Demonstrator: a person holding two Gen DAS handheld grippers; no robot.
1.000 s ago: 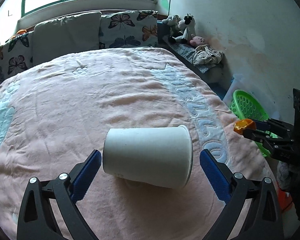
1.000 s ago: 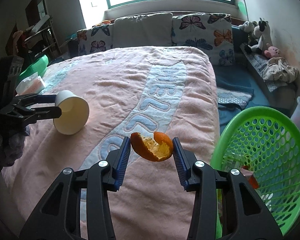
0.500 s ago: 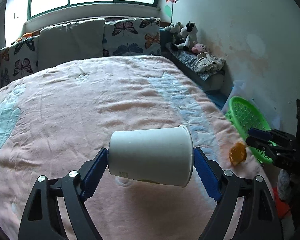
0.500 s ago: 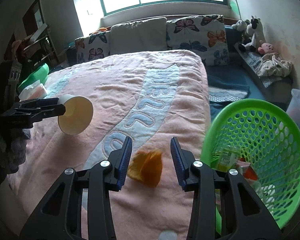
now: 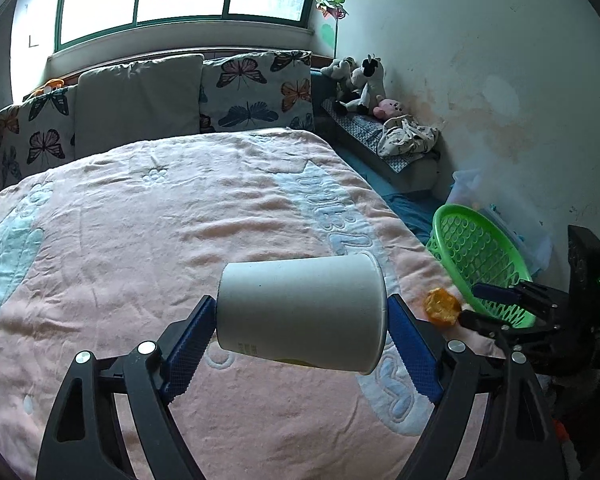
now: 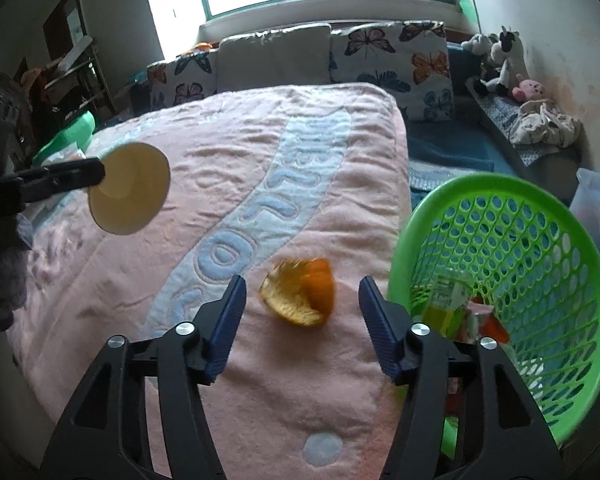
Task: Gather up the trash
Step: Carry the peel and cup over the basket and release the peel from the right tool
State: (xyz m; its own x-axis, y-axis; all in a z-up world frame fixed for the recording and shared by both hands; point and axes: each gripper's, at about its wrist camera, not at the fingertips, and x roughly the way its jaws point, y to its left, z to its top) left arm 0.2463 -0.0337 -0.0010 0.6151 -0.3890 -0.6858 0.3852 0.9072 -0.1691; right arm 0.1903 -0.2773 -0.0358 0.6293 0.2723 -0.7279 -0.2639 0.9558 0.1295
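The left tool (image 5: 300, 344) grips a white paper cup (image 5: 300, 316) sideways between its blue pads, base against one pad and rim against the other, lifted above the pink blanket-covered bed (image 5: 140, 220). The right tool (image 6: 300, 320) stands wide, holding nothing, its fingers on either side of a blurred orange peel piece (image 6: 300, 298), which appears to be on the pink blanket near the bed's edge. Just beside that edge sits a green perforated plastic basket (image 6: 572, 248) with a few wrappers inside.
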